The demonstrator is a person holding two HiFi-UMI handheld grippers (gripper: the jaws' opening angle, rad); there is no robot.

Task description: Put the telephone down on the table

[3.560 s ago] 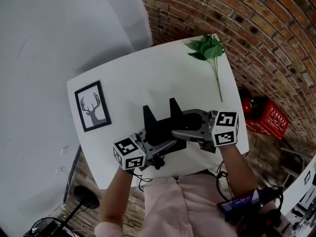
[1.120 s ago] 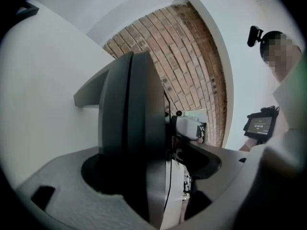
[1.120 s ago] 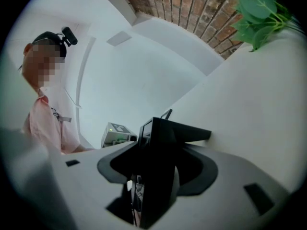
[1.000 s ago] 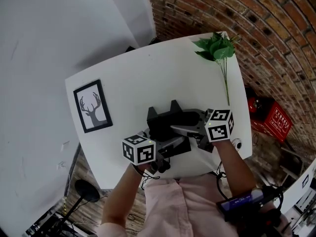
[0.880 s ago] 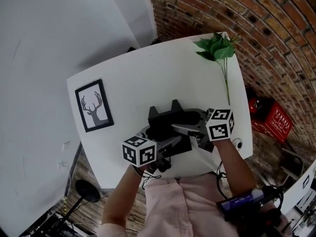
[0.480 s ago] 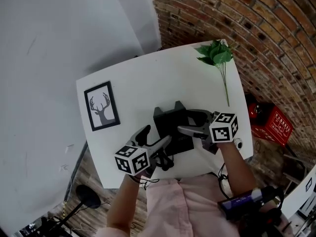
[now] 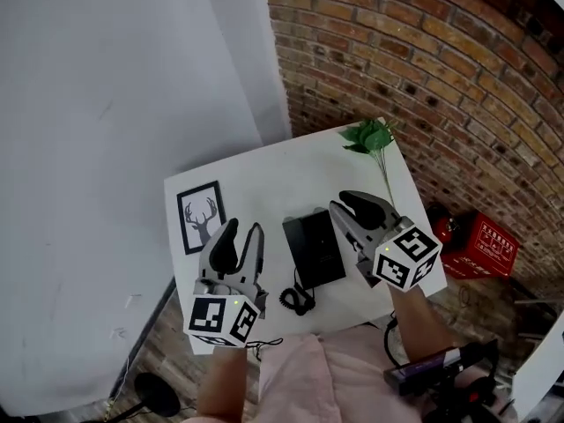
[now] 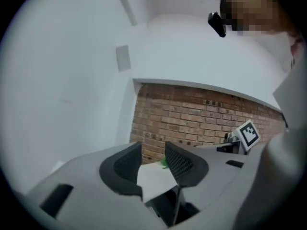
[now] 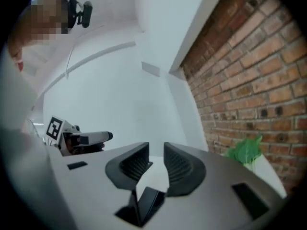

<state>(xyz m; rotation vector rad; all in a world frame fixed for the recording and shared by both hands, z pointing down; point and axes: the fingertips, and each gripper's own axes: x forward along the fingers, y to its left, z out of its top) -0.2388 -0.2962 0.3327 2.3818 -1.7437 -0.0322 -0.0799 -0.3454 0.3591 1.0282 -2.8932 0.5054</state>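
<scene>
L gripper (image 7: pixel 238 234): jaws narrow, just closing, empty
R gripper (image 7: pixel 352 206): same, empty
telephone (image 7: pixel 315 248): on table (image 7: pixel 264 179), btw both grippers' fingers, untouched

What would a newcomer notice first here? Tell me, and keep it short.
The black telephone lies flat mid-table, flanked by the left tongs and right tongs held above the white table. Both pairs of jaws have just been closing, with nothing between them. Then come the framed deer picture at the table's left and the green sprig at its far right corner.
</scene>
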